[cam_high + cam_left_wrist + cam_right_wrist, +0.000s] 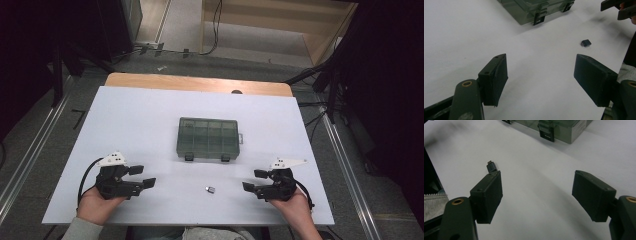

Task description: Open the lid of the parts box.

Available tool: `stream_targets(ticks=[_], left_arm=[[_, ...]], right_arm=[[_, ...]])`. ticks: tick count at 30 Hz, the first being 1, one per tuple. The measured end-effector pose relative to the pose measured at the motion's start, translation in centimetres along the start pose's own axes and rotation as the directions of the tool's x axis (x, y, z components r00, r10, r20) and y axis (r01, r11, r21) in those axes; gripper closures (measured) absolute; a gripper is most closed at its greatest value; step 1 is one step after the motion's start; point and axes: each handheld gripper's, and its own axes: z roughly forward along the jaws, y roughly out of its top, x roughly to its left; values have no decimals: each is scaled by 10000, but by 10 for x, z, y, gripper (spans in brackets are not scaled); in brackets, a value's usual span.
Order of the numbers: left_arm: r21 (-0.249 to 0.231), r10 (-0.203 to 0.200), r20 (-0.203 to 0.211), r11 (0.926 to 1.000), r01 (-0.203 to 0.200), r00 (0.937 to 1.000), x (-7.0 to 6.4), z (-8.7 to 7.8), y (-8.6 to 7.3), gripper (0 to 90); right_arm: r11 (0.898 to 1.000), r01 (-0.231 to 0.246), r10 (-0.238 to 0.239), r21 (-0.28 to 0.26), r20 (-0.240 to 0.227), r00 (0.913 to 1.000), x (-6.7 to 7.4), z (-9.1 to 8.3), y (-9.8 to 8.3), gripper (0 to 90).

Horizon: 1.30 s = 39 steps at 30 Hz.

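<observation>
From the high view, your left tongs (pixel 139 176) sit near the front left of the white table (pixel 140 115), jaws spread with nothing between them, and your right tongs (pixel 253 180) sit near the front right, jaws likewise spread and empty. Between the two, closer to your right tongs, a small dark metal part (pixel 210 189) lies alone on the table, touching neither. Behind it, at the middle of the table, stands a translucent grey-green compartment box (pixel 209 138) with its lid shut and two dark latches facing you. In the left gripper view, your left tongs (pixel 540 75) stand wide apart over bare table; the small dark metal part (pixel 586 43) lies ahead and to the right of the jaws, well apart from them, with the compartment box (pixel 524 12) farther off at the top. In the right gripper view, your right tongs (pixel 536 188) are released too, and the small dark metal part (pixel 491 166) lies just beyond the tip of the left-hand jaw, outside the gap, with the compartment box (pixel 571 131) at the top edge.
</observation>
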Motion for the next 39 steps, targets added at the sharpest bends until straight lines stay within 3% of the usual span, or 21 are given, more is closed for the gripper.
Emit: stream_targets(ticks=[9, 21, 39], left_arm=[[-125, 67, 129, 9999, -66, 9999, -1, 0, 1, 272], [-91, 27, 224, 10000, -25, 9997, -1, 1, 2, 272], [-25, 20, 179, 10000, -20, 9998, -1, 2, 2, 272]], right_arm=[[9999, -73, 75, -87, 237, 9997, -2, -2, 1, 227], [9969, -393, 416, -685, 326, 9986, -9, -9, 11, 225], [9958, -328, 381, -852, 605, 9974, -18, -6, 25, 227]])
